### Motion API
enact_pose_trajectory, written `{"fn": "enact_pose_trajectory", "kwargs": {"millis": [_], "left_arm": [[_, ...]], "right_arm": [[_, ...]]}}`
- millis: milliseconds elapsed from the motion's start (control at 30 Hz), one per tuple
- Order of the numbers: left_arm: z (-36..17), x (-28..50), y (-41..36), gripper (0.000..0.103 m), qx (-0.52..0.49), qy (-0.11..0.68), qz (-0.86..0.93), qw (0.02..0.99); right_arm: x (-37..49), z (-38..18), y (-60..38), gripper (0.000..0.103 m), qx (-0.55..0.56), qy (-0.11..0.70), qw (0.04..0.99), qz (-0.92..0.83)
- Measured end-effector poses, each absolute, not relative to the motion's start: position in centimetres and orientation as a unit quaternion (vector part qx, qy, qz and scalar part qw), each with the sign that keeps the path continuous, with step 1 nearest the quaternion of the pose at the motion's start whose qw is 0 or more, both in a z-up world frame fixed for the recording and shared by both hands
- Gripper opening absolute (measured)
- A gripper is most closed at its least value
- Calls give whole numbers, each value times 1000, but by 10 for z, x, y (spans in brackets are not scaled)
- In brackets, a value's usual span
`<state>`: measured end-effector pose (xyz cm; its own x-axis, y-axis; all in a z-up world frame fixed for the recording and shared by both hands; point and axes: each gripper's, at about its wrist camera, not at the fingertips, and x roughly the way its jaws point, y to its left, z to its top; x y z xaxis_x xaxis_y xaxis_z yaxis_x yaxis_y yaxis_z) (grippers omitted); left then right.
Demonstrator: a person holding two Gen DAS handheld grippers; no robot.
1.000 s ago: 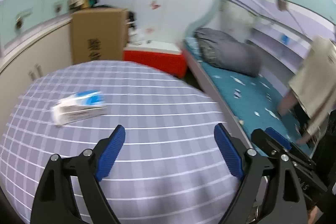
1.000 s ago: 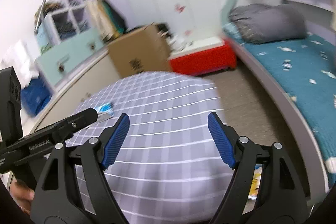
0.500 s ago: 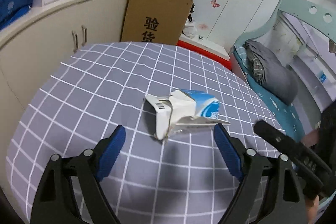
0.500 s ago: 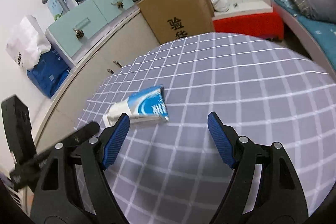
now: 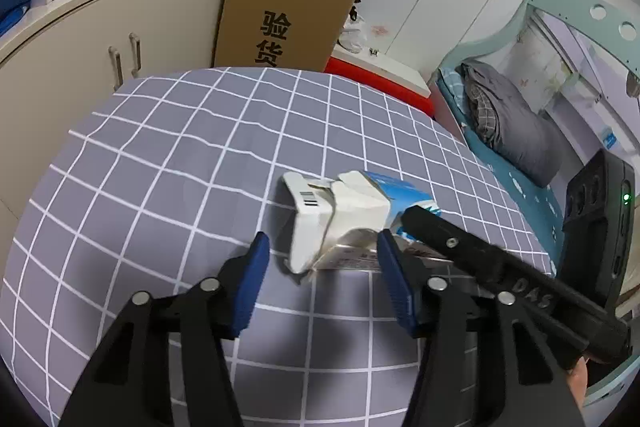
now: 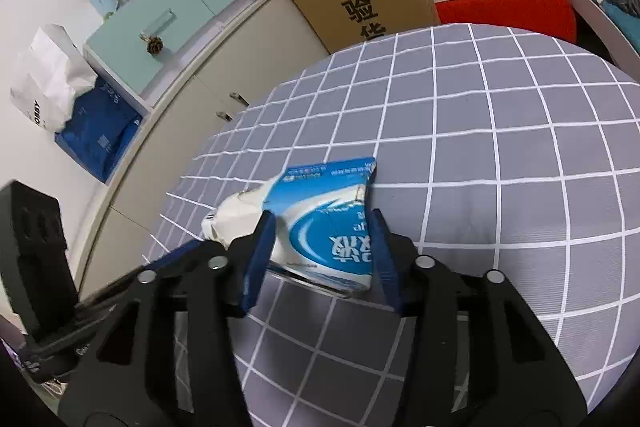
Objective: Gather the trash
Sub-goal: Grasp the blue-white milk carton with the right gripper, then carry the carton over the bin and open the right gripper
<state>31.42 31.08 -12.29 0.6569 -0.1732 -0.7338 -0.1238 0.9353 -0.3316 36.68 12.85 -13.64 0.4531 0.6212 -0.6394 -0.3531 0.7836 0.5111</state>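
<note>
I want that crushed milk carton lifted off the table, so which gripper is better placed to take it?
Right. The right gripper has its fingers on both sides of the milk carton; the left gripper stands open at its torn end.

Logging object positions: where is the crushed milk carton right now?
The crushed milk carton lies on the checked tablecloth, between the right gripper's fingers; the left gripper flanks its white end.

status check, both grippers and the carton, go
Left gripper open, straddling crushed milk carton at its torn end. Right gripper closing on its blue end, grip unconfirmed. Carton on checked tablecloth, nothing blocking.
</note>
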Motion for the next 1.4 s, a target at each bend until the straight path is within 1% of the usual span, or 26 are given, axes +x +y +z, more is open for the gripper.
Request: {"fn": "enact_pose_trajectory", "kwargs": {"millis": [67,267,467,667,800,900,1133,1400], "left_arm": [[-120,316,307,44,-174,414,-20,893],[-109,307,290,43,-154,408,-30,899],[-82,284,252,43,-142,389,-53,909],[-56,260,186,43,-124,368,-102,916],[-46,244,126,43,-107,359,-142,916],[-47,233,82,43,-93,360,-172,912],[-65,217,-21,43,-59,376,-236,894],[-110,207,-125,44,-26,413,-294,861]], "right_arm": [[365,-136,125,41,153,436,839,289],[352,-129,106,40,165,426,842,285],[324,-107,61,40,190,396,852,285],[288,-88,-15,40,222,366,864,266],[256,-81,-73,41,235,343,878,238],[237,-83,-113,41,255,331,882,218],[181,-110,-215,41,290,315,891,152],[140,-153,-302,41,320,322,888,76]]}}
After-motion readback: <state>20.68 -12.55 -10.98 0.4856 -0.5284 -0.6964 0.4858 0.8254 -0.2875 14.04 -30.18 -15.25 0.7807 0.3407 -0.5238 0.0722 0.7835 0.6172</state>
